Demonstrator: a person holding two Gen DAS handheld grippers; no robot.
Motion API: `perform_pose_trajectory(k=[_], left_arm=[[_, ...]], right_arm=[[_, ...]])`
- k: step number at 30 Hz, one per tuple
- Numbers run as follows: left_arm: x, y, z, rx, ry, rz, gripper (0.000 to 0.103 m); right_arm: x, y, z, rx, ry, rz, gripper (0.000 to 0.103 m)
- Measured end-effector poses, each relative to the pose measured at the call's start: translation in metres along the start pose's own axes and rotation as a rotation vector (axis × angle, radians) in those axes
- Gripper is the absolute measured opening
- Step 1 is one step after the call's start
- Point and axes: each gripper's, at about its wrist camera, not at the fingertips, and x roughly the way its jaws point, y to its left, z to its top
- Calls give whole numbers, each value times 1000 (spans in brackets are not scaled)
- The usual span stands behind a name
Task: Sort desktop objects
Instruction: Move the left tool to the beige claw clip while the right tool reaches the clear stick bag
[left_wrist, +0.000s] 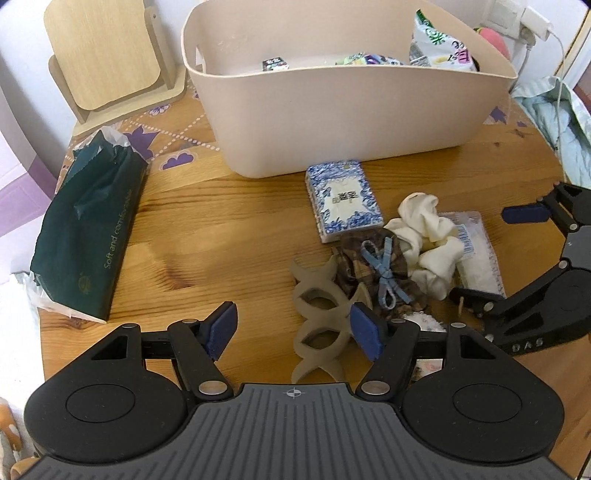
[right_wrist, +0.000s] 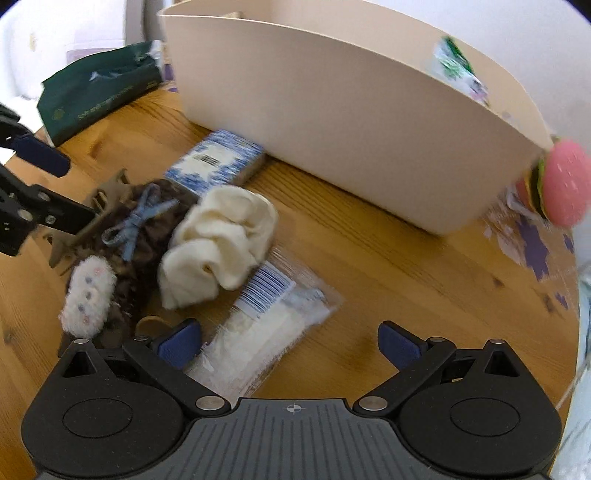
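Note:
My left gripper (left_wrist: 293, 328) is open low over the wooden table (left_wrist: 221, 229); a taupe hair claw clip (left_wrist: 319, 328) lies between its fingers. Beside it lie a brown plaid scrunchie with a blue bow (left_wrist: 380, 273), a cream scrunchie (left_wrist: 428, 240), a blue-white tissue pack (left_wrist: 343, 201) and a clear packet of white pads (left_wrist: 476, 254). A beige bin (left_wrist: 351, 114) holds snack packets. My right gripper (right_wrist: 290, 345) is open above the clear packet (right_wrist: 266, 332), near the cream scrunchie (right_wrist: 221, 243), bow scrunchie (right_wrist: 140, 225), fluffy white clip (right_wrist: 86, 295) and tissue pack (right_wrist: 218, 162).
A dark green tissue pack (left_wrist: 88, 229) lies at the table's left edge. A wooden mirror stand (left_wrist: 107, 55) is behind it. A pink burger toy (right_wrist: 557, 188) sits right of the bin (right_wrist: 351, 122). Bedding and a cable (left_wrist: 554, 107) lie beyond the right edge.

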Motion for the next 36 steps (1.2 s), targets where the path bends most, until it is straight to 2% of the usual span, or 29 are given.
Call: perform_pose_trajectory(k=[5,9,20,26,30,36], left_arm=[[1,-1,-2,29,25,-3,70],[3,5,-1,-23,46,0,72],[-19,-3,-2,-75,-21,-30,72],[-19,-3,-1,-147,-6,-106,73],[-6,-9,-7,-148,40,-64,73],[3,5,-14,-180,66,-17,73]], right_arm=[[-5,-23,-14,88,26,-28,103],[-9,-32,-26,123,33,-48,103],[-12,-31,-31,138,34,-59,103],[-9,-32,-29,159,31,-47,103],[-8,-32,-30,176,30,-44,103],[-9,-32,-31,178,30,-50,103]])
